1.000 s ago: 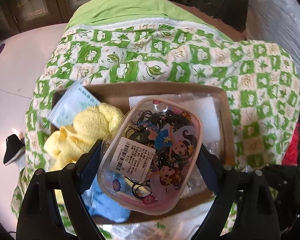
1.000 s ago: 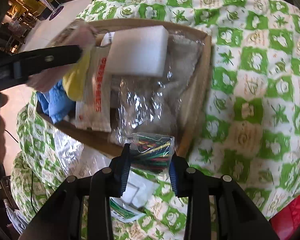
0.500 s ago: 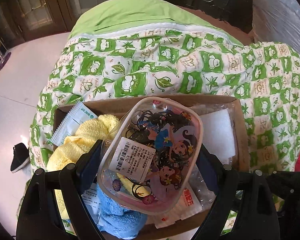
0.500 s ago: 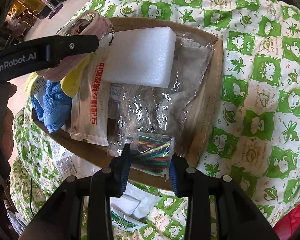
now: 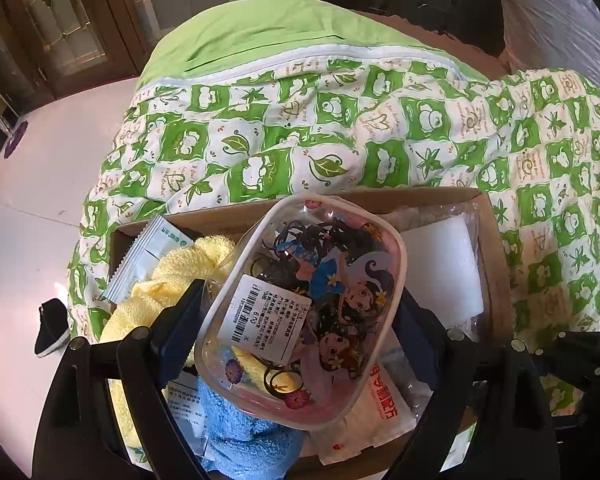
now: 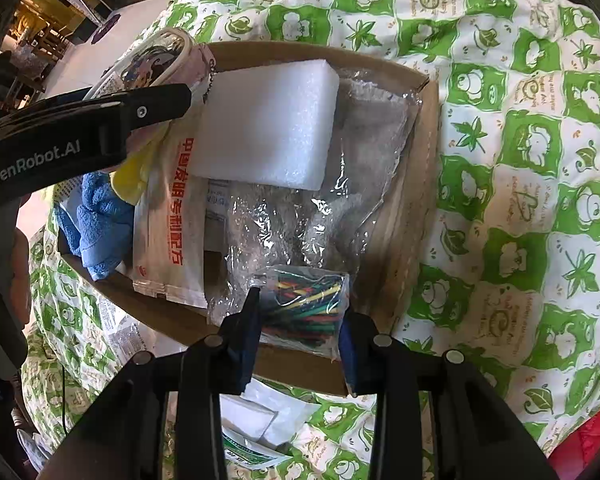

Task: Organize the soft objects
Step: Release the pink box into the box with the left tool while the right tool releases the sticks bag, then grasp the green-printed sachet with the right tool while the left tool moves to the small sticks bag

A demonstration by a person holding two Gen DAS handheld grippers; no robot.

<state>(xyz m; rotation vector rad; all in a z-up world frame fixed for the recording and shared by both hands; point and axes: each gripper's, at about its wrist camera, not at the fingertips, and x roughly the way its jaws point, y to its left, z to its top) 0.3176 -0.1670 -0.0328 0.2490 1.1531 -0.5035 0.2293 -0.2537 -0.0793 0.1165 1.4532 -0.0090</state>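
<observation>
Jaws of the left gripper are clamping a cartoon-printed hair-tie case; the right gripper is pinching a bag of coloured bands, both hovering over the cardboard box already holding towels, sponge and packets, leaving these two unplaced

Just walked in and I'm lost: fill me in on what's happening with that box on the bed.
A person works two handheld grippers over a cardboard box on a green patterned quilt. The left gripper is clamped on a clear cartoon-print pouch, held above a yellow towel and blue towel. The right gripper grips a small bag of colored bands over the box's near edge. A white foam block lies inside.
</observation>
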